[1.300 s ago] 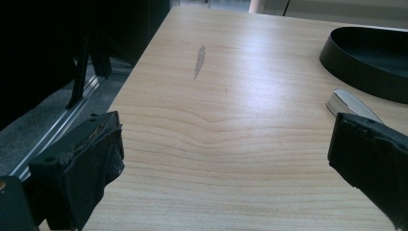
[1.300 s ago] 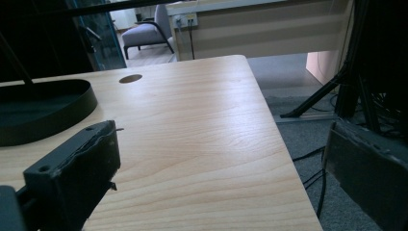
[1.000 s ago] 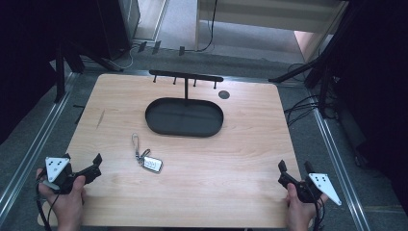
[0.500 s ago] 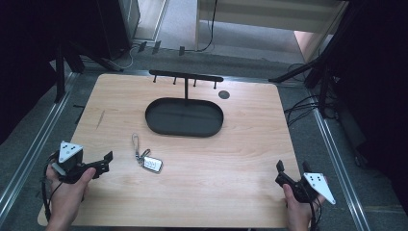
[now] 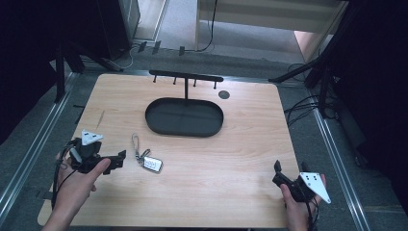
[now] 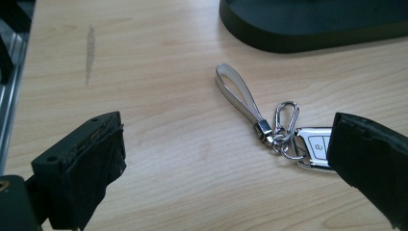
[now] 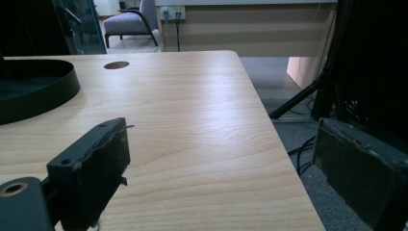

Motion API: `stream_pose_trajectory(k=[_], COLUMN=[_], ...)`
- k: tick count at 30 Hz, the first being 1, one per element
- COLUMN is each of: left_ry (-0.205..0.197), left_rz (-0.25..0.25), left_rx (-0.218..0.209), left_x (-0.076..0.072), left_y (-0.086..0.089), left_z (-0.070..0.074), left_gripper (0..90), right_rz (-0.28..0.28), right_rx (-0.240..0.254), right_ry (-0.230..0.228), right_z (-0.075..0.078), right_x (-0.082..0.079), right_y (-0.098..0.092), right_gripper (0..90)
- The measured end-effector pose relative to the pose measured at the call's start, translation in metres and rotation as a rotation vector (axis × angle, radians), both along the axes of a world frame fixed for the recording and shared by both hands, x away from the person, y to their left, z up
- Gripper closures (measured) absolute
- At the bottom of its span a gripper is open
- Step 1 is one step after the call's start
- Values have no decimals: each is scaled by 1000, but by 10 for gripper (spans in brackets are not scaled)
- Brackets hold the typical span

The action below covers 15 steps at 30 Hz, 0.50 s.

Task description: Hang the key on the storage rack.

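A silver car key fob [image 5: 152, 164] with a pale strap [image 5: 136, 142] and a carabiner lies flat on the wooden table [image 5: 240, 144], left of centre. My left gripper [image 5: 119, 160] is just left of the fob, jaws wide apart and empty. In the left gripper view the key fob [image 6: 312, 144] sits partly behind the right jaw, and the strap [image 6: 238, 96] stretches away between the jaws of the left gripper [image 6: 231, 173]. My right gripper [image 5: 278, 173] rests open near the table's front right corner, and in its own view the right gripper [image 7: 226, 168] holds nothing.
A black oval tray [image 5: 159, 126] stands mid-table, its rim showing as the tray [image 6: 308, 41] and tray [image 7: 48, 98] in the gripper views. A black hook rack [image 5: 185, 77] rises behind it. A round cable hole [image 5: 223, 94] lies at the back right. The table's right edge drops to cables on the floor.
My left gripper has moved right and forward, up to the key fob. The right gripper has barely shifted. The fob has not moved.
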<state>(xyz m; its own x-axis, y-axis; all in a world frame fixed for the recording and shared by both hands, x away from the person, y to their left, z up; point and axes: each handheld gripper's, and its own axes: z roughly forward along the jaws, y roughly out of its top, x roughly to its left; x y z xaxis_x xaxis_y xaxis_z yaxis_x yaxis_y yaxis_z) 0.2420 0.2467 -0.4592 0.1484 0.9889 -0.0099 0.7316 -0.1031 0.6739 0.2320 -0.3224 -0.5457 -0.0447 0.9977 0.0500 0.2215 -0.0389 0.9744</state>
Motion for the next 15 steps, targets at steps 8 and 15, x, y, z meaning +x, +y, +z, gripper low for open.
stream_pose_trajectory(k=[8,15], left_ry=[261,410], left_rz=[-33,-37], left_rx=[4,-85], left_x=[30,60], left_y=[-7,-8], left_z=[-1,-7], left_gripper=[258,277], right_rz=[0,1], right_rx=[-10,7], right_ry=[3,12], right_z=[-1,0], right_x=[1,1], right_y=[0,-1], right_gripper=[82,101])
